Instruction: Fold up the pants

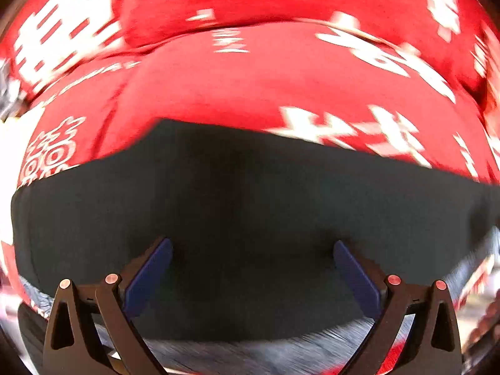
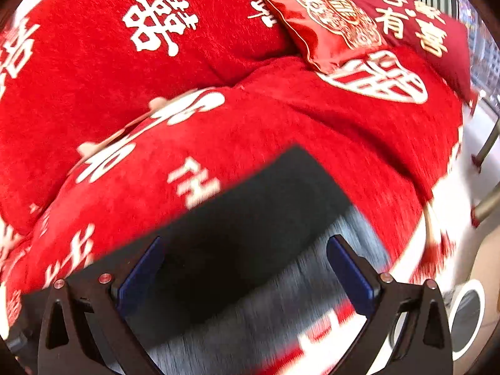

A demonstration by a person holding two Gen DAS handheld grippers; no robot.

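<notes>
Dark, nearly black pants (image 1: 250, 206) lie flat on a red sofa cover with white characters (image 1: 234, 87). A grey ribbed inner layer (image 1: 250, 350) shows at their near edge. My left gripper (image 1: 252, 250) is open just above the dark cloth, blue pads spread wide, holding nothing. In the right wrist view the pants (image 2: 256, 212) lie across the lower middle with a corner pointing away, grey lining (image 2: 281, 306) below. My right gripper (image 2: 245, 247) is open above them, empty. Both views are motion-blurred.
Red back cushions (image 2: 93, 62) rise behind the seat. Two red embroidered pillows (image 2: 325, 18) lean at the far right. The sofa's right edge with tassels (image 2: 437, 250), a pale floor and metal furniture legs (image 2: 487, 209) lie to the right.
</notes>
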